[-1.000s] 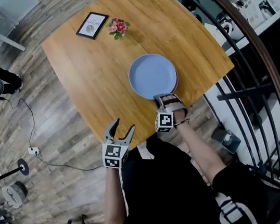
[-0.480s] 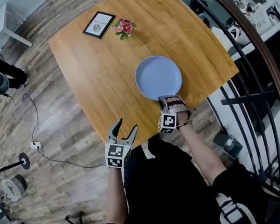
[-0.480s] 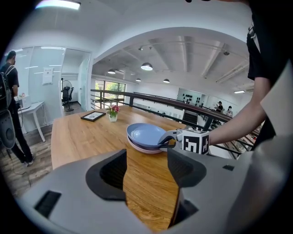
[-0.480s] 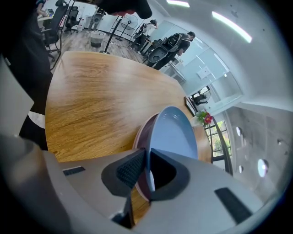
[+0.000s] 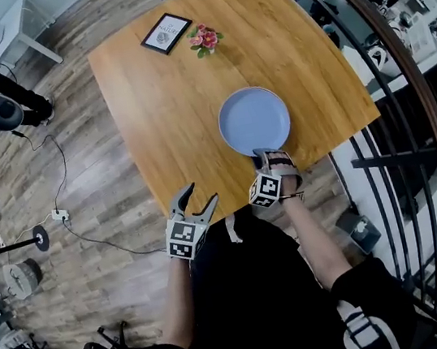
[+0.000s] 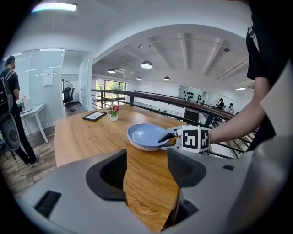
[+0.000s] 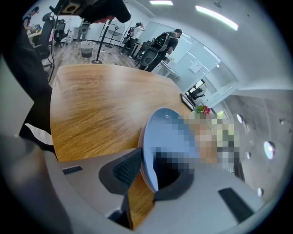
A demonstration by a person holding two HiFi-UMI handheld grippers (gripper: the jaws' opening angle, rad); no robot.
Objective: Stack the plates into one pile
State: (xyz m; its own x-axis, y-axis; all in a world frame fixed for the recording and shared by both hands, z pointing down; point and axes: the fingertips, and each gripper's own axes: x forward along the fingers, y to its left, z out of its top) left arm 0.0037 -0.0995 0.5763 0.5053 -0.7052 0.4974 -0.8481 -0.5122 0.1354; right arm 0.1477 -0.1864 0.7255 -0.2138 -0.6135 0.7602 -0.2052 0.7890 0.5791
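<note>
A blue plate lies on top of a pink plate as one pile near the front edge of the wooden table. My right gripper is at the pile's near rim. Its jaws have just been opening. In the right gripper view the blue plate's rim stands between the jaws of the right gripper, with a gap to the left pad. My left gripper hangs open at the table's front edge with nothing in it. The left gripper view shows it pointing toward the pile.
A framed picture and a small pot of flowers stand at the table's far side. A dark railing curves round the right side. Chairs, stands and cables are on the wood floor at the left.
The head view has drifted a little, so the table sits slightly further right in the picture. Both grippers and the plate pile keep their places on the table.
</note>
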